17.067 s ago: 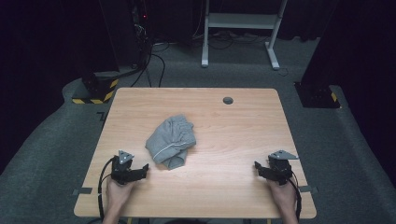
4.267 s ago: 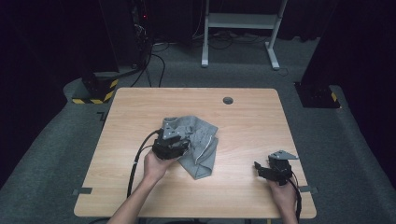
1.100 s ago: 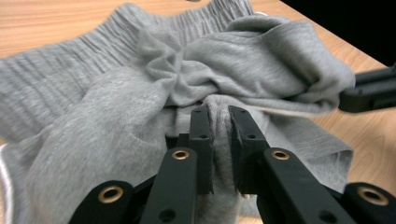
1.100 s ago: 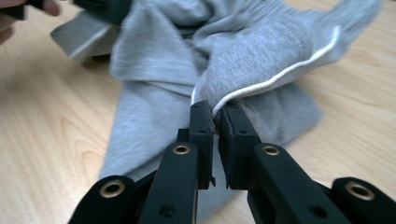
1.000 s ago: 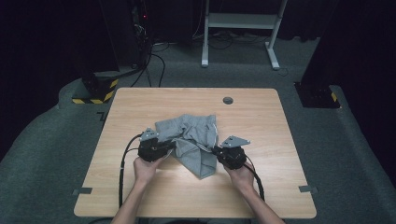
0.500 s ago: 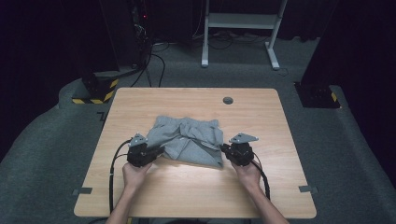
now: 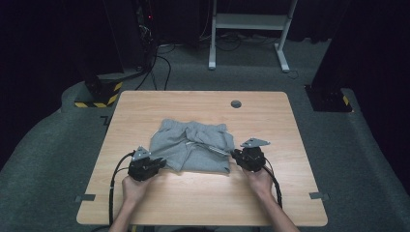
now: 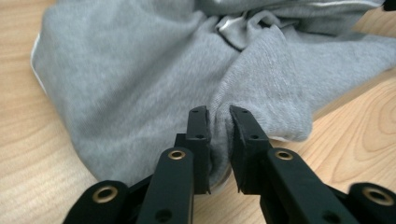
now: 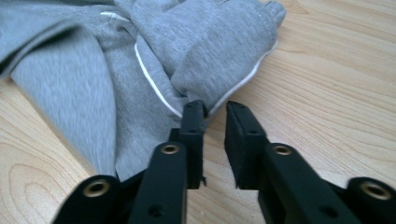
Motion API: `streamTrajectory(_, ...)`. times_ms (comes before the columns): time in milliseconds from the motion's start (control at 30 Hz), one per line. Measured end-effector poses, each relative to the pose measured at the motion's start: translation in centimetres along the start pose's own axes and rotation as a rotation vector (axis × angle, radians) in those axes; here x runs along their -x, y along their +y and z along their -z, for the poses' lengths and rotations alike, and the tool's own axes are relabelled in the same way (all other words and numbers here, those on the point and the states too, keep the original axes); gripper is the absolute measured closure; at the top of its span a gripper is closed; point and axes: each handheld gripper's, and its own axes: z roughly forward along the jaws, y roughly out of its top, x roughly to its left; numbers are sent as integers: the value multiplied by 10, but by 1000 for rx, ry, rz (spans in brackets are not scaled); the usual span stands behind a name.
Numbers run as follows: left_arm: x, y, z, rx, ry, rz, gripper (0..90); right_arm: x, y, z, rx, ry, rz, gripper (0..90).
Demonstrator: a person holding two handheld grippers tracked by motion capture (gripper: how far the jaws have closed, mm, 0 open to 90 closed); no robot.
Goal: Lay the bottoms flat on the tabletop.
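Two grippers sit low at the near edge of the grey shorts point(image 7: 191, 151), which now lie spread flat across the middle of the wooden table point(image 7: 203, 203) instead of hanging bunched between our hands as they did a second ago. Our left gripper point(image 8: 218, 114) has just been easing open, yet a fold of the hem is still wedged between its narrow jaws. Our right gripper point(image 9: 214, 109) has also just been opening — its jaws stand slightly apart with bare wood between them, the cloth only brushing the outside of one. We judge the spreading step nearly finished and the release under way. Farther out, the fabric is soft, fuzzy fleece with thin white piping point(image 9: 152, 77) along the leg edges — its waistband lies toward the far side.
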Motion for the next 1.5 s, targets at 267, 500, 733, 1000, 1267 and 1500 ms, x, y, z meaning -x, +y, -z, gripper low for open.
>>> streamTrajectory(267, -3, -13, -3, 2, 25, 31, 634, -18, 6, 16, 69, -1, 56, 640)
streamTrajectory(500, 1, -13, -3, -4, 29, 22, 511, -44, 15, 6, 56, 53, 133, 636)
streamTrajectory(733, 23, 0, 16, 33, 1, 12, 344, -43, 14, -25, -23, 55, 106, 644)
streamTrajectory(1000, 41, 15, -18, -44, 15, -23, 376, -47, 7, -39, -74, 53, 104, 650)
streamTrajectory(1267, 52, 23, -31, -55, 21, -36, 446, -47, 2, -44, -80, 63, 108, 649)
streamTrajectory(1500, 55, 22, -44, -116, 67, -48, 515, -47, 0, -44, -71, 67, 99, 649)
